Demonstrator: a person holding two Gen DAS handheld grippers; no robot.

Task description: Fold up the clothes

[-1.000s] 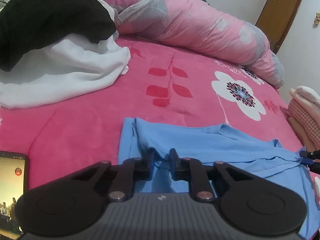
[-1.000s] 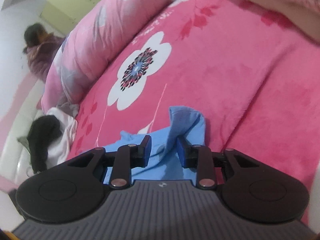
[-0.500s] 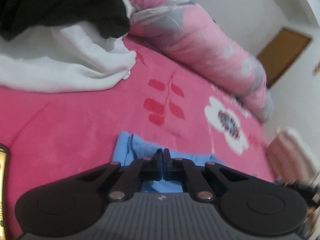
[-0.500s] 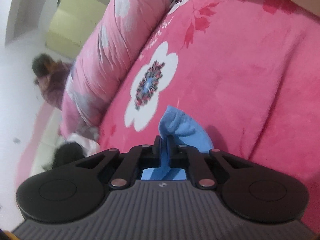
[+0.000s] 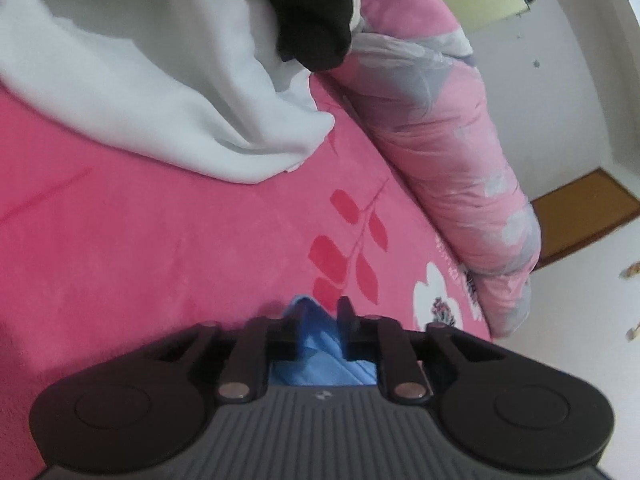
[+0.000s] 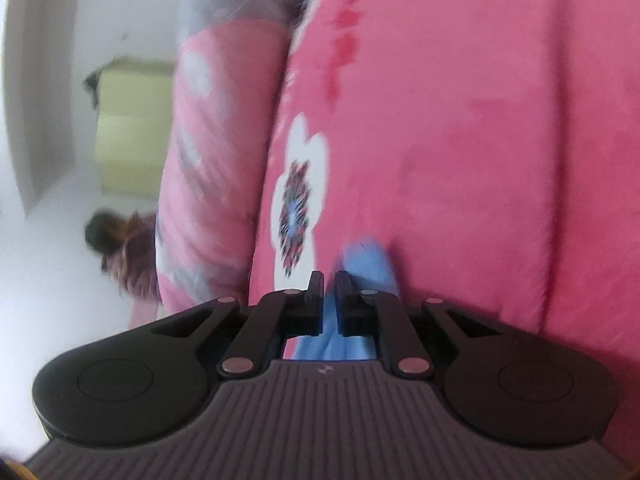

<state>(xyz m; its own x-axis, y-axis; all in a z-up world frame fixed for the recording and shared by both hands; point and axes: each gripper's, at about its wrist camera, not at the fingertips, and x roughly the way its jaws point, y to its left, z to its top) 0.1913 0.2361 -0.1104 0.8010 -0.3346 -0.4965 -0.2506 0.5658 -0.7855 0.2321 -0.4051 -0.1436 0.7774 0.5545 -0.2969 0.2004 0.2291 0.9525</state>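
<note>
Low in each frame, the blue garment point(image 5: 320, 344) bunches between both claws on the pink bed point(image 5: 160, 240): left claw point(image 5: 319, 320) opening around it, right claw point(image 6: 329, 292) opening slightly, pads still pinching cloth

Left gripper point(image 5: 318, 322) jaws opening around blue garment point(image 5: 320, 344).
</note>
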